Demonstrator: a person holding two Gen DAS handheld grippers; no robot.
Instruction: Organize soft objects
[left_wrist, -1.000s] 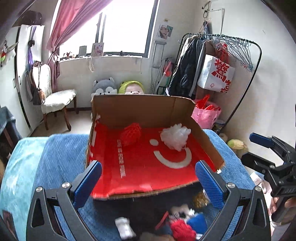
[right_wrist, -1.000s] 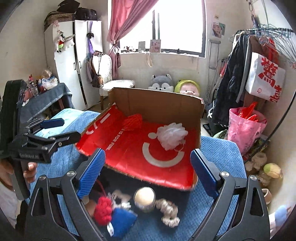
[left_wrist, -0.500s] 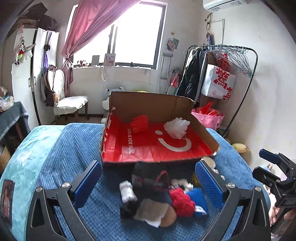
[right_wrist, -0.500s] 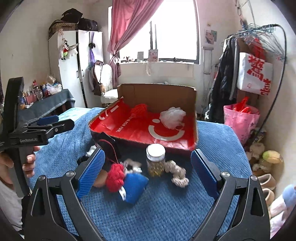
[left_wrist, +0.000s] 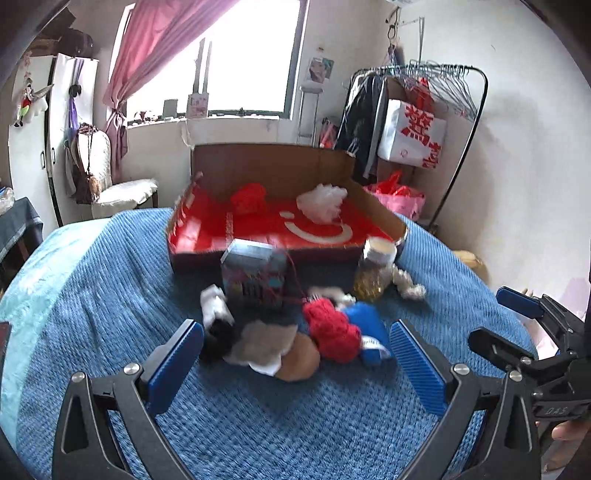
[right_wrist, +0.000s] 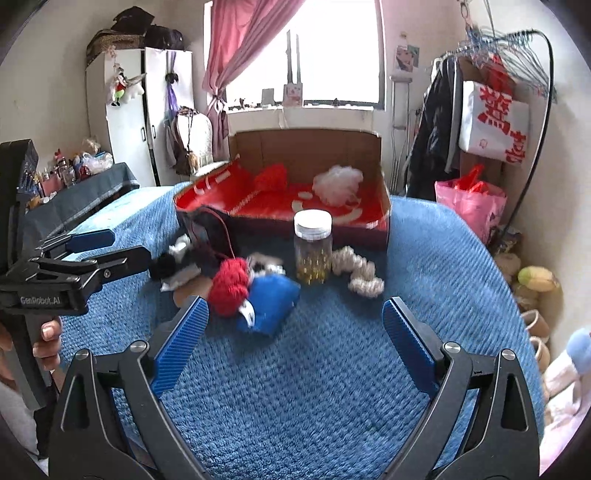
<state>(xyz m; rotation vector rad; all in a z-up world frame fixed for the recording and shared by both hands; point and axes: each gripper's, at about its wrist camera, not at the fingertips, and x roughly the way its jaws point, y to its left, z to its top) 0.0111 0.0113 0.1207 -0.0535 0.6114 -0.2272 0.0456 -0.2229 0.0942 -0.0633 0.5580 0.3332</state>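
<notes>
Right wrist view, cardboard box (right_wrist: 382, 192) w/ red mesh ball (right_wrist: 271, 177) & white puff (right_wrist: 338, 184), both hand-held grippers open, empty.

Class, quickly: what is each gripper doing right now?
Left gripper: open, holding nothing.
Right gripper: open, holding nothing.

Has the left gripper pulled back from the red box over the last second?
Yes. The left gripper has backed away toward the person: the red box now sits farther off and the pile of soft objects lies between.
</notes>
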